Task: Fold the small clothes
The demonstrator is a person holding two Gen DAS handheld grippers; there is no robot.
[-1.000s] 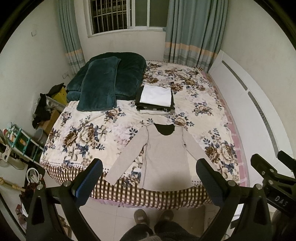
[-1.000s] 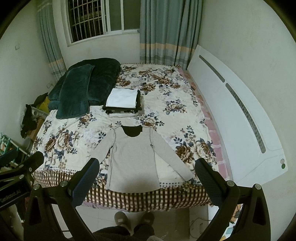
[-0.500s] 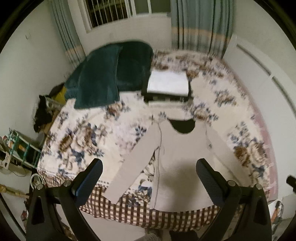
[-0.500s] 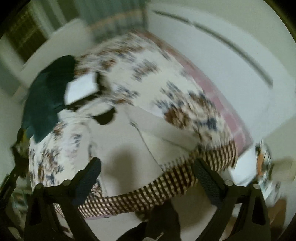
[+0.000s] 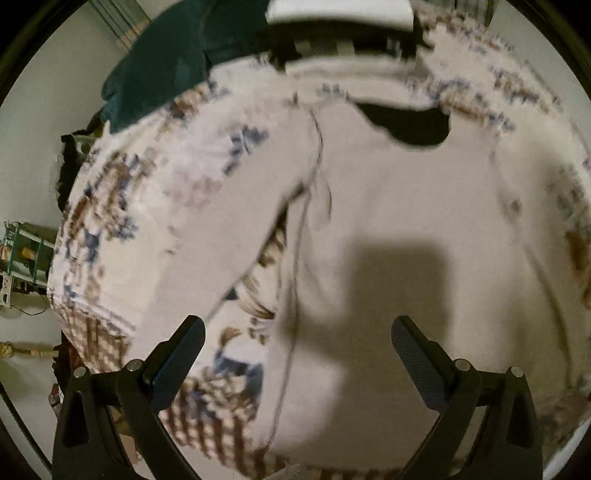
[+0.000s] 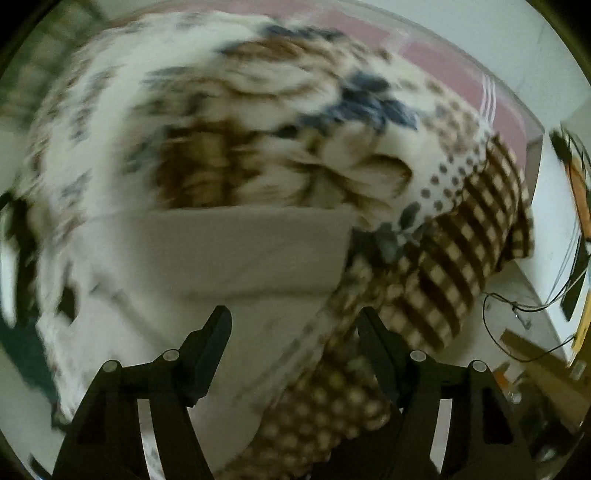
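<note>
Beige long-sleeved top [image 5: 399, 236] spread flat on floral bedspread [image 5: 147, 192], near bed's foot edge. Left gripper [image 5: 297, 345] above its body, jaws spread wide; right gripper [image 6: 293, 326] over sleeve [image 6: 236, 247], jaws apart, holding nothing.

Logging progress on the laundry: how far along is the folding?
Done: a stack of folded clothes lies on the floral bedspread. In hand: nothing yet; the beige long-sleeved top lies flat and unfolded, with the left gripper open over it and the right gripper open near its sleeve. Left: folding this top.
</note>
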